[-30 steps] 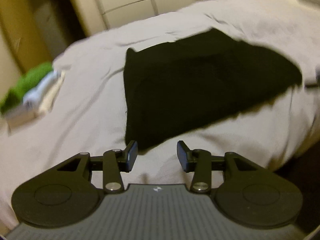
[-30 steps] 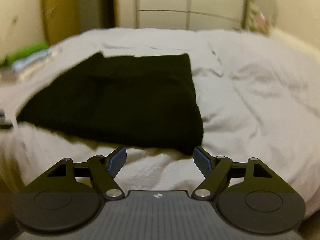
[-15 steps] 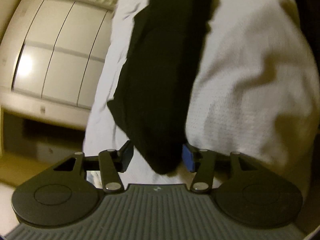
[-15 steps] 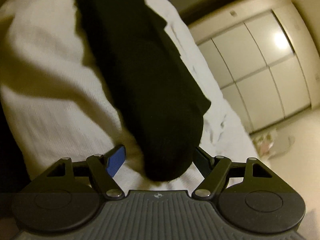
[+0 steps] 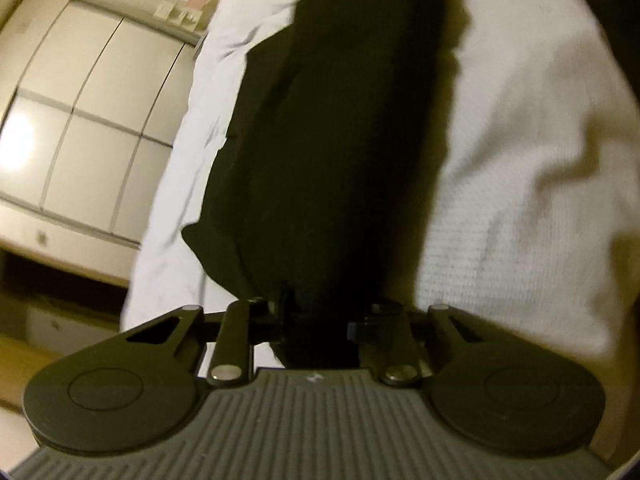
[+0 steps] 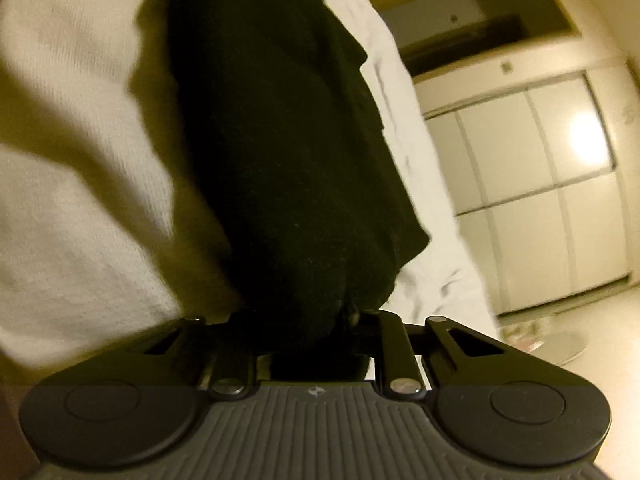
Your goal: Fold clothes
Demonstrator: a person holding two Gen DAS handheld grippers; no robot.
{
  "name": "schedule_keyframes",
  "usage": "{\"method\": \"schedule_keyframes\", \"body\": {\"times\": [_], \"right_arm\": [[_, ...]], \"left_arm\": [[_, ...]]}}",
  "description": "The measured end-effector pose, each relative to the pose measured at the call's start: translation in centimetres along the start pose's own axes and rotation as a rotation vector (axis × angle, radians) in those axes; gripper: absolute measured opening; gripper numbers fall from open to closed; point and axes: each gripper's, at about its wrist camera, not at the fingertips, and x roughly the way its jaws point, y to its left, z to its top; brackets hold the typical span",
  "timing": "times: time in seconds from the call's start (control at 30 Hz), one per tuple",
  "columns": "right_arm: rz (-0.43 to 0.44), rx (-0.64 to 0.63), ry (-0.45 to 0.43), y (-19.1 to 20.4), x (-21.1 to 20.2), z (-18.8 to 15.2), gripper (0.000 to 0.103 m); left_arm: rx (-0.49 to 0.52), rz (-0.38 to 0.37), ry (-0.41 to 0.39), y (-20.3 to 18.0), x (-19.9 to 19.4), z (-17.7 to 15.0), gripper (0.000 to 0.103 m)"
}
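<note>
White waffle-textured bedding (image 5: 520,208) covers the bed that fills both wrist views, with pale sliding closet doors (image 5: 80,128) behind it. Across this bedding lies a black knit garment (image 5: 340,140), already folded into a long, thick band with more than one layer showing along its edge. Each end of the band sits in a tool: the left gripper (image 5: 316,322) is clamped on the near end, its jaws drawn in tight against the cloth, and the right gripper (image 6: 316,328) is likewise closed on the opposite end, the fabric bunching between its jaws. Judged from this, the task is partway through: the first folds look done, both ends are secured, and what remains is probably to bring one end over the other or lift and lay the band into a compact stack, then set it aside. Both views are tilted and somewhat blurred, so the exact number of layers cannot be told. Little stands in the way. Some small pale items (image 5: 188,4) sit on a shelf by the head of the bed, well apart from the garment, and a round pale object (image 6: 560,346) lies on the floor near the closet; the rumpled bedding itself could drag on the cloth.
</note>
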Motion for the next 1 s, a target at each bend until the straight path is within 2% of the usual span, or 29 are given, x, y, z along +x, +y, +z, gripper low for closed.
{"method": "schedule_keyframes", "body": {"times": [0.1,0.2,0.37,0.67,0.8,0.9,1.0], "right_arm": [[0.087,0.126,0.007,-2.4,-1.7,0.6,0.017],[0.124,0.12,0.002,-2.7,-3.7,0.9,0.017],[0.187,0.074,0.022,-1.1,-8.3,0.7,0.017],[0.334,0.054,0.057,2.7,-17.2,0.0,0.018],[0.392,0.088,0.043,-0.3,-17.7,1.3,0.018],[0.462,0.192,0.014,-5.5,-17.2,2.0,0.018],[0.605,0.343,-0.021,-12.7,-14.5,1.2,0.018]], "left_arm": [[-0.073,-0.05,-0.023,0.7,-1.7,0.4,0.015],[-0.106,-0.068,-0.034,0.6,-3.5,0.5,0.015],[-0.18,-0.111,-0.06,1.8,-7.3,-0.1,0.014],[-0.198,-0.198,-0.052,-1.0,-16.1,-1.5,0.015],[-0.192,-0.213,-0.043,0.7,-17.0,-1.0,0.016],[-0.24,-0.237,-0.059,4.7,-17.1,-0.3,0.017],[-0.314,-0.286,-0.066,10.1,-15.3,0.8,0.017]]}}
